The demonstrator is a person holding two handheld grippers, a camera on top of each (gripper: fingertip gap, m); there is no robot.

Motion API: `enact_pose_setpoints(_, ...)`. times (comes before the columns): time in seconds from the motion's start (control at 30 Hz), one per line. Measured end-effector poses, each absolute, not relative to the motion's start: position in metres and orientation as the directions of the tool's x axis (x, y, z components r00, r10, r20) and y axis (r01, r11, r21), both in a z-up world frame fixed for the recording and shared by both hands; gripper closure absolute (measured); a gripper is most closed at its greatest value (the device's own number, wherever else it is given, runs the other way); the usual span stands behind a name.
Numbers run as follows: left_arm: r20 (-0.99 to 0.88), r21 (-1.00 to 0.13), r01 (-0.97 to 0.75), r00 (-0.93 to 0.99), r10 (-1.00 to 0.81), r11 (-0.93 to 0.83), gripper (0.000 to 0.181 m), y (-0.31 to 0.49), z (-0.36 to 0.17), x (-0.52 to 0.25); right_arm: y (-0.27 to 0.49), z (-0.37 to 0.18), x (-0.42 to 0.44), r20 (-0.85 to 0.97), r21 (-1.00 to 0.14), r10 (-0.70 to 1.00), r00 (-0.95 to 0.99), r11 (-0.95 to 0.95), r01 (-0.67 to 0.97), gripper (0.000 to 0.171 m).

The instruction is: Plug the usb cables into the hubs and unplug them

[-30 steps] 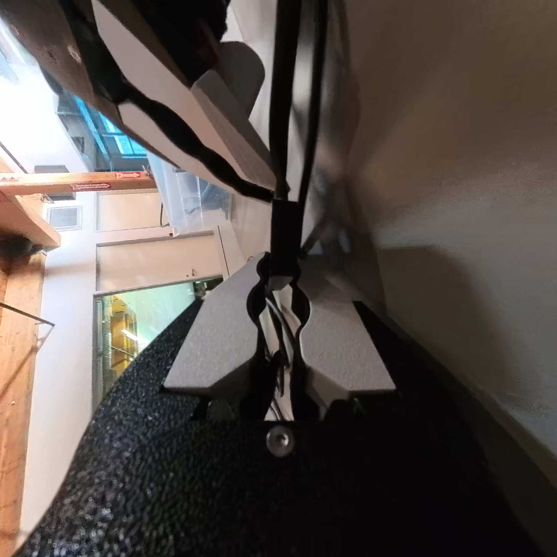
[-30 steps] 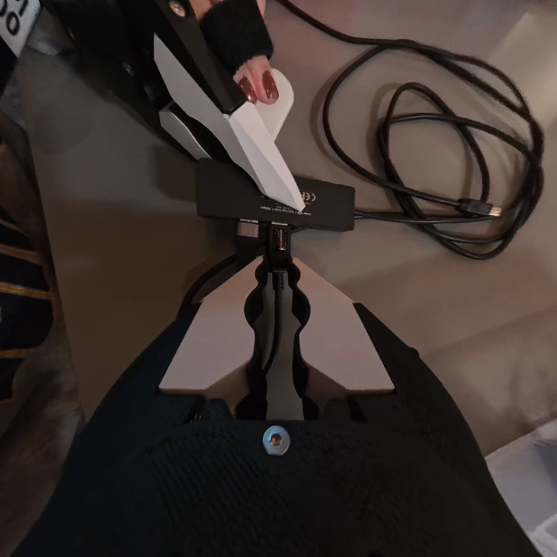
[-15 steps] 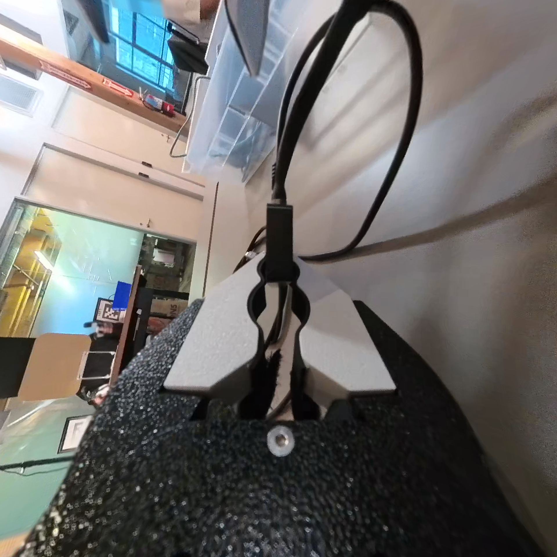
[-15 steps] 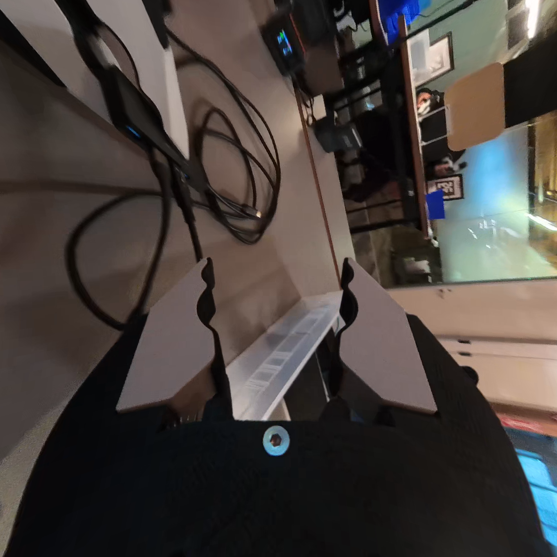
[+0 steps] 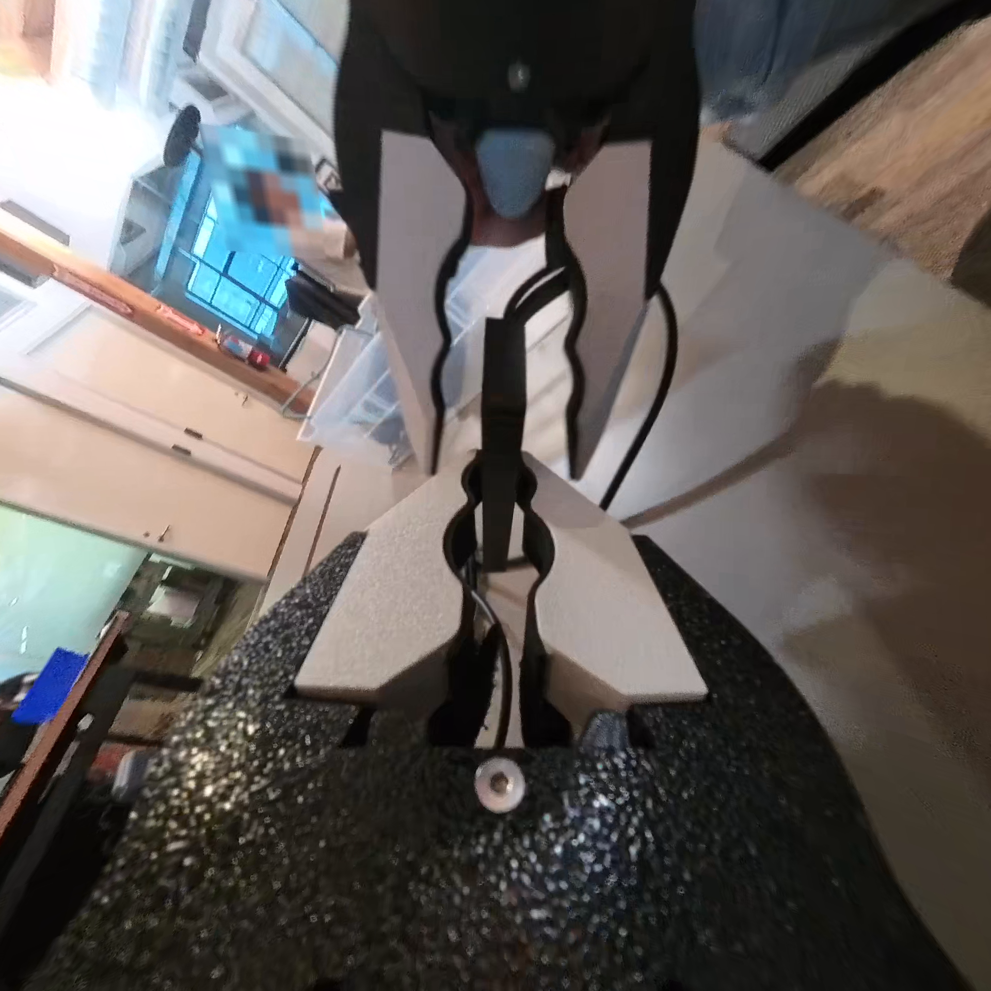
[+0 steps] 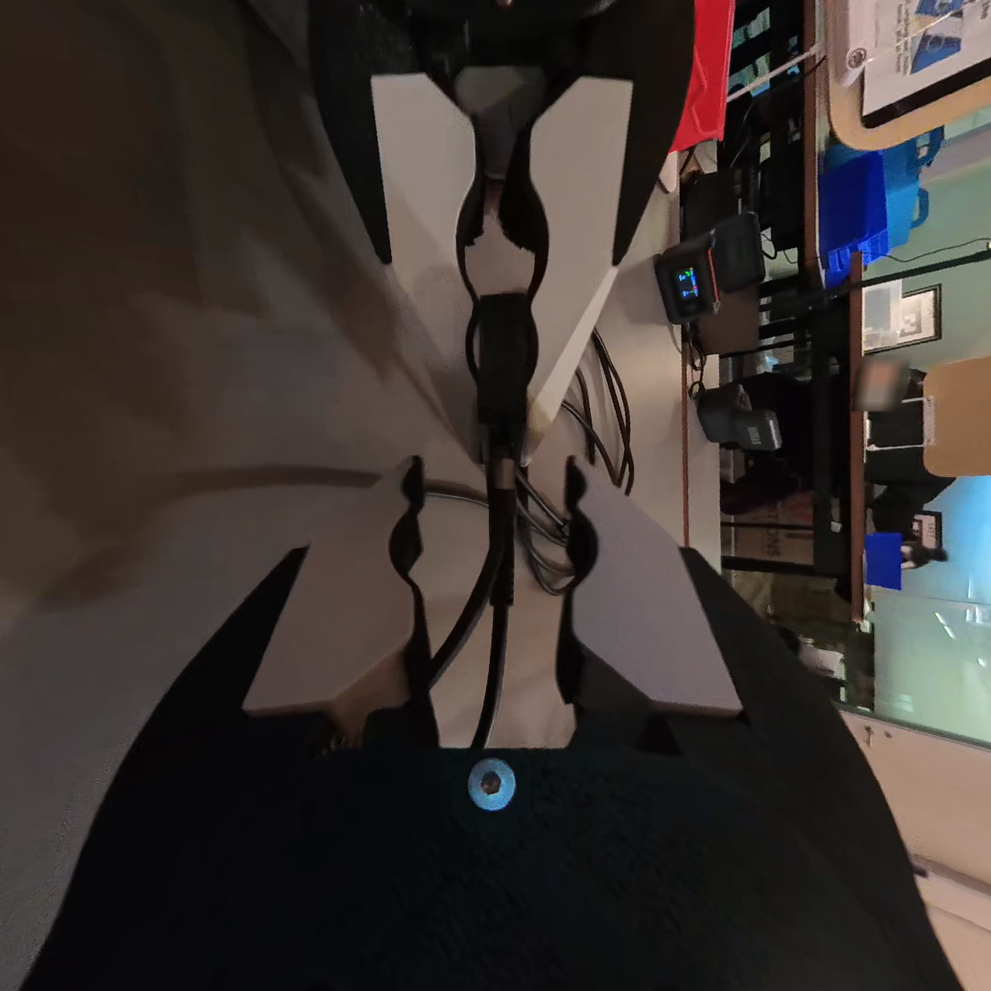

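Black speckled gripper bodies, seemingly white wavy-edged fingers

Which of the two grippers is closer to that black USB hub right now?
Left. The left gripper is clamped on the hub; the right gripper faces it, open, fingertips not touching it.

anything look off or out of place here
Nothing looks damaged or spilled. The left gripper is shut on the slim black usb hub, held edge-on off the beige table, while the open right gripper faces it around a plugged black cable. More black cables lie in a loose tangle.
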State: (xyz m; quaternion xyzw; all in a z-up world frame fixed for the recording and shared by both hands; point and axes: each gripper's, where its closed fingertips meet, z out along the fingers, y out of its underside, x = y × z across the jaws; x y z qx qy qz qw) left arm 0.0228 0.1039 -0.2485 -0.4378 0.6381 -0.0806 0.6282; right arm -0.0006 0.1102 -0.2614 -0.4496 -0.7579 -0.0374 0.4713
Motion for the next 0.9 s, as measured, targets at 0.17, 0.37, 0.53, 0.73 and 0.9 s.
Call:
enact_pose_setpoints(0.17, -0.731, -0.679, -0.348, 0.233, -0.641, 0.647, 0.170, 0.100, -0.229, 0.024, 0.116, -0.252, 0.003, 0.785, -0.345, 0.607, -0.121, 0.593, 0.728, 0.163)
enact_pose_setpoints(0.37, -0.660, -0.694, -0.290, 0.621, -0.422, 0.660, 0.108, 0.131, -0.168, -0.020, 0.149, -0.182, 0.025, 0.819, -0.456, 0.562, 0.117, 0.513, 0.727, 0.163)
enact_pose_setpoints(0.53, -0.535, -0.779, -0.245, 0.739, -0.409, 0.577, 0.088, 0.154, -0.162, -0.046, 0.175, -0.078, 0.027, 0.879, -0.436, 0.437, 0.191, 0.572, 0.695, 0.163)
enact_pose_setpoints(0.73, -0.543, -0.778, -0.257, 0.733, -0.409, 0.573, 0.088, 0.156, -0.166, -0.046, 0.211, 0.043, 0.025, 0.918, -0.384, 0.327, 0.223, 0.600, 0.702, 0.163)
enact_pose_setpoints(0.9, -0.579, -0.761, -0.285, 0.704, -0.412, 0.583, 0.089, 0.153, -0.171, -0.040, 0.222, 0.150, 0.042, 0.947, -0.312, 0.136, 0.292, 0.609, 0.730, 0.163)
